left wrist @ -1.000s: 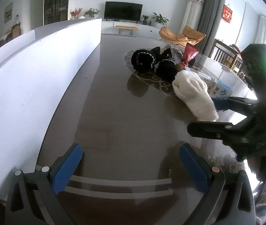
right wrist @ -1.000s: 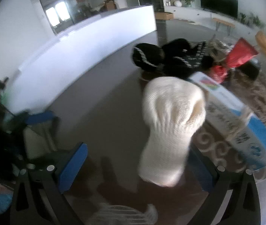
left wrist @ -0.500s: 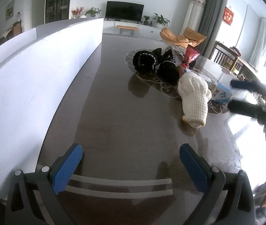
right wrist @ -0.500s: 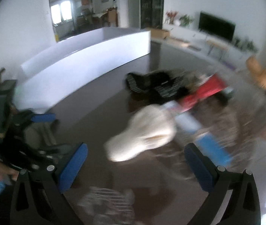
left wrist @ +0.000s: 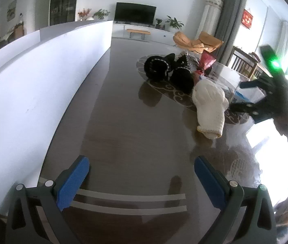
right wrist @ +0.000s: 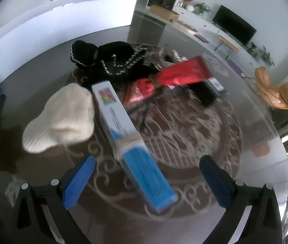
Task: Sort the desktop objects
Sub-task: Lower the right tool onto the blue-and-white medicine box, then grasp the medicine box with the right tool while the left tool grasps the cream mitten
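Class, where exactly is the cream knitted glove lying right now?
The cream knitted glove lies on the dark table, left in the right wrist view, against the blue-and-white box, below the black hats.

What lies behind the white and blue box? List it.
Behind the white and blue box lie a red foil packet and black knitted items. Whatever sits beneath them is hidden.

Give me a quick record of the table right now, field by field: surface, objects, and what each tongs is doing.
surface: dark table
white hat: lying beside the box, touching it
box: white and blue, long, between right tongs' open fingers
black hats: behind the box
red bag: by the black hats
left tongs: open, empty
right tongs: open, over the box
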